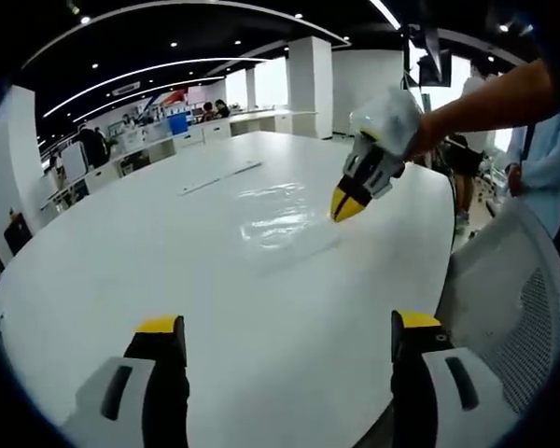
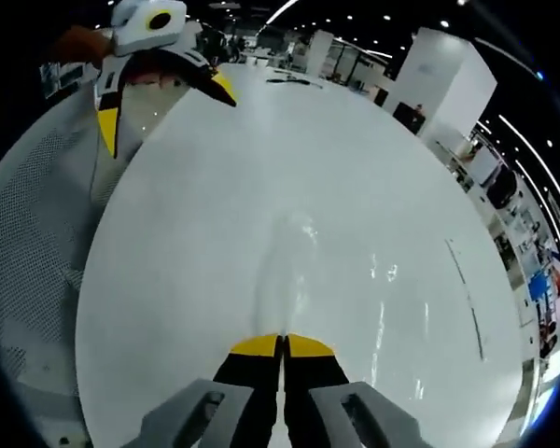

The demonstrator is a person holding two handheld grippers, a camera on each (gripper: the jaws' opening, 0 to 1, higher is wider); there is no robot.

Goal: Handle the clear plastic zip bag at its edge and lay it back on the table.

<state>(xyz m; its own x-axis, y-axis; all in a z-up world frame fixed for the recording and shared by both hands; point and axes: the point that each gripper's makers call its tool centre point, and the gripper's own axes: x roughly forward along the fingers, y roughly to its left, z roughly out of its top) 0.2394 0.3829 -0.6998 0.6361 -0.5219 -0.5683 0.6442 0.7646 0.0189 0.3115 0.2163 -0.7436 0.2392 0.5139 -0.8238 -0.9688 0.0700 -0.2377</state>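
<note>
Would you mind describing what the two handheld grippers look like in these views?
Both look alike: the left gripper and the right gripper each have two black jaws capped with yellow tips, mounted on pale grey-white housings with dark slots. Seen from outside, the right gripper's body is white and bulky. The person wears a light blue top.

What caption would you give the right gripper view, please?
Right gripper closed at the clear zip bag's edge on the white table.

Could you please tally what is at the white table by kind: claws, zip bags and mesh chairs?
Claws: 2, left claw open, right claw shut
Clear zip bags: 1, zip bag on the table
Mesh chairs: 1, chair
Total: 4
</note>
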